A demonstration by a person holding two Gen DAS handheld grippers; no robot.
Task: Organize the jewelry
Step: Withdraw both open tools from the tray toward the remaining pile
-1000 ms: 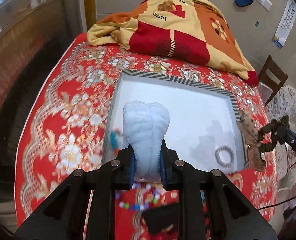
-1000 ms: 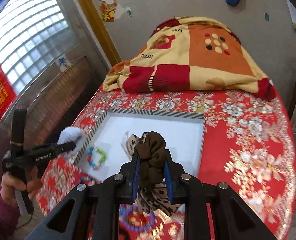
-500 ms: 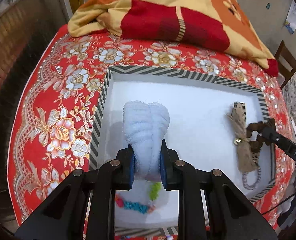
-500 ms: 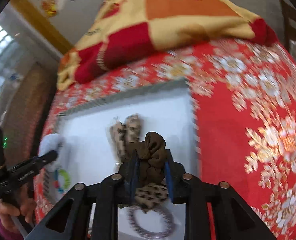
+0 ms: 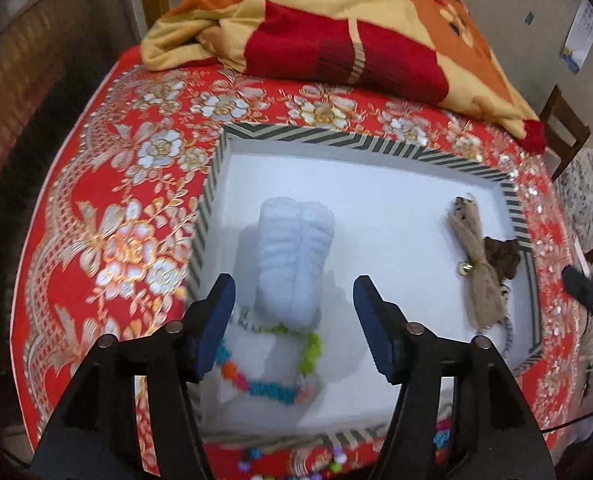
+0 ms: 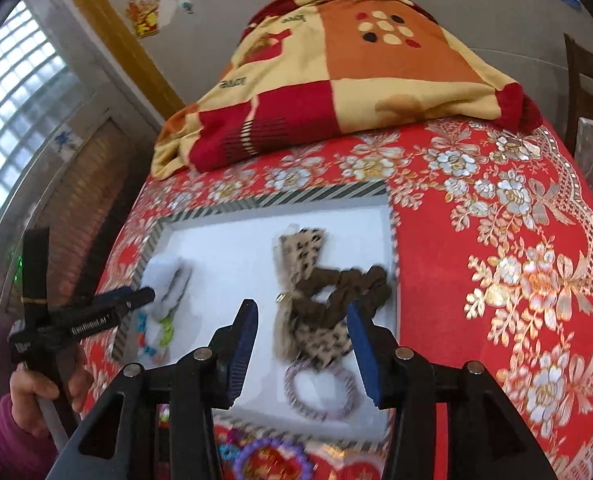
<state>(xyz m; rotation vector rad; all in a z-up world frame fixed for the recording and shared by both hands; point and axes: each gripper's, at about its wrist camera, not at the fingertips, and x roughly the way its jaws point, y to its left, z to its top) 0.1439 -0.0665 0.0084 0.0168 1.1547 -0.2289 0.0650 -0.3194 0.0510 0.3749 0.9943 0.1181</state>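
Note:
A white tray with a striped rim [image 5: 336, 136] lies on the red floral cloth. My left gripper [image 5: 294, 292] is over its left part with jaws opening. The pale blue fluffy scrunchie [image 5: 294, 264] stands free between them, on a coloured bead bracelet [image 5: 272, 388]. My right gripper [image 6: 302, 314] is over the right part, jaws also opening. The brown scrunchie [image 6: 348, 284] lies loose beyond them, draped on a leopard-print bow [image 6: 300, 252]. A grey beaded ring [image 6: 320, 390] lies under the bow. The right wrist view shows the left gripper [image 6: 136, 298] beside the blue scrunchie [image 6: 168, 280].
A folded red and yellow blanket [image 5: 356, 32] fills the back of the table. Loose bead bracelets [image 6: 272, 460] lie on the cloth in front of the tray. A person's hand [image 6: 36, 392] holds the left gripper's handle. A wooden chair [image 5: 564, 132] stands at the right.
Both grippers came down over the tray and their jaws spread. The blue scrunchie left the left pads and the brown scrunchie dropped from the right pads onto the leopard bow.

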